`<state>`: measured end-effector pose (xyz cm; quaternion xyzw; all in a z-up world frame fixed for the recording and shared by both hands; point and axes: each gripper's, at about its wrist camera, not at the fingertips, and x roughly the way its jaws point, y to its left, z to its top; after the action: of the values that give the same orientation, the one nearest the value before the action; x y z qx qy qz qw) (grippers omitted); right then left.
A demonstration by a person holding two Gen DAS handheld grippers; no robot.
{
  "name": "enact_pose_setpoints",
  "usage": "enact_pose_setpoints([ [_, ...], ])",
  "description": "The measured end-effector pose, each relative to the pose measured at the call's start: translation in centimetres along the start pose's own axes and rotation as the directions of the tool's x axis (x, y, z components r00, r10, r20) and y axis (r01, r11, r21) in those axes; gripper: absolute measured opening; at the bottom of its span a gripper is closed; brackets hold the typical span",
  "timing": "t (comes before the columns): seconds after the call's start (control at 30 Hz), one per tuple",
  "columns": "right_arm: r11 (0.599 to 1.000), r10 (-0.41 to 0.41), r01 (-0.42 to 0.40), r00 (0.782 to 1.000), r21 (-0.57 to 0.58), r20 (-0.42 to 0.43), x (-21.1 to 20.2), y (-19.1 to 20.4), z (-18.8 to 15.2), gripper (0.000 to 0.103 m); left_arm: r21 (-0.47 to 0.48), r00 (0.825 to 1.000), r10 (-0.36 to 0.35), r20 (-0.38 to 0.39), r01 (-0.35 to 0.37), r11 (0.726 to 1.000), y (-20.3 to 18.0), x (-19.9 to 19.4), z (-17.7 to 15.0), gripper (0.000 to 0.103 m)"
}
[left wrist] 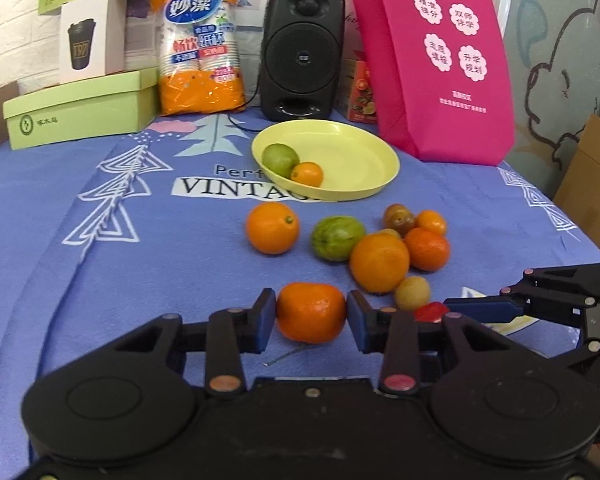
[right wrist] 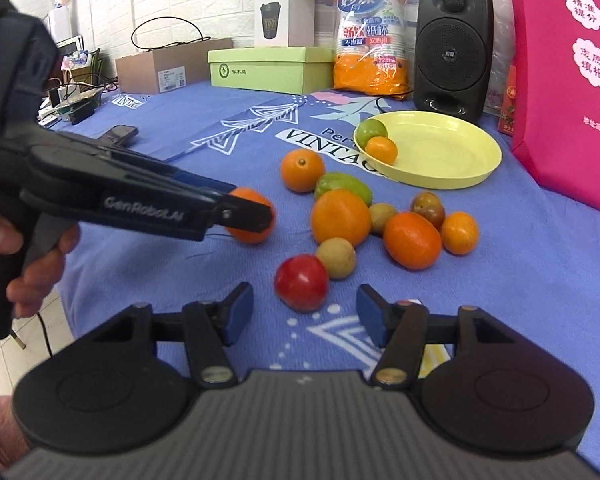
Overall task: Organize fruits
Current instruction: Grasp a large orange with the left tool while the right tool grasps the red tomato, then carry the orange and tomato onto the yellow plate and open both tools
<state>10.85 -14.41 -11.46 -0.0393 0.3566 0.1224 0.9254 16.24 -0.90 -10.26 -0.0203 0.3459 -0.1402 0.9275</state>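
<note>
The left gripper (left wrist: 311, 314) clamps a mandarin (left wrist: 311, 312) on the blue cloth (left wrist: 100, 280), at 6 o'clock from the yellow plate (left wrist: 356, 184). At 3 o'clock, the right gripper (right wrist: 304, 314), fingers apart, faces a red tomato (right wrist: 301, 282).

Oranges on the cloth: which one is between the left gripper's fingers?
The mandarin nearest the camera, apart from the fruit cluster. The left gripper has a finger on each side of it; the other orange fruits lie free or in the yellow plate.
</note>
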Motion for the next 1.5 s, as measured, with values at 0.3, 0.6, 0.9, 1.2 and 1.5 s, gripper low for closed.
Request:
enact_pose_setpoints([
  [0.3, 1.000, -0.001, 0.001, 1.000, -0.006, -0.001, 0.3, 0.4, 0.1, 0.030, -0.027, 1.000, 0.010, -0.024, -0.010, 1.000, 0.5, 0.8, -0.7, 0.041],
  [0.6, 1.000, -0.013, 0.012, 1.000, 0.016, 0.016, -1.0, -0.1, -0.4, 0.030, -0.051, 1.000, 0.001, -0.010, -0.002, 0.999, 0.9, 0.9, -0.8, 0.038],
  [0.9, 0.999, -0.039, 0.037, 0.998, 0.027, 0.051, -2.9, -0.9, -0.3, 0.030, -0.028, 0.999, -0.005, 0.038, 0.006, 1.000, 0.4, -1.4, 0.2, 0.038],
  [1.2, 0.996, -0.079, 0.077, 0.995, 0.032, 0.068, -4.2, -2.5, 0.2, 0.030, 0.025, 0.998, 0.002, 0.059, -0.003, 1.000, 0.1, -2.5, 1.9, 0.038],
  [1.5, 0.991, -0.137, 0.135, 0.983, 0.020, 0.124, -2.4, -6.9, 5.3, 0.030, 0.078, 0.996, -0.010, 0.089, 0.003, 0.997, 0.2, 2.2, 8.3, 0.038],
])
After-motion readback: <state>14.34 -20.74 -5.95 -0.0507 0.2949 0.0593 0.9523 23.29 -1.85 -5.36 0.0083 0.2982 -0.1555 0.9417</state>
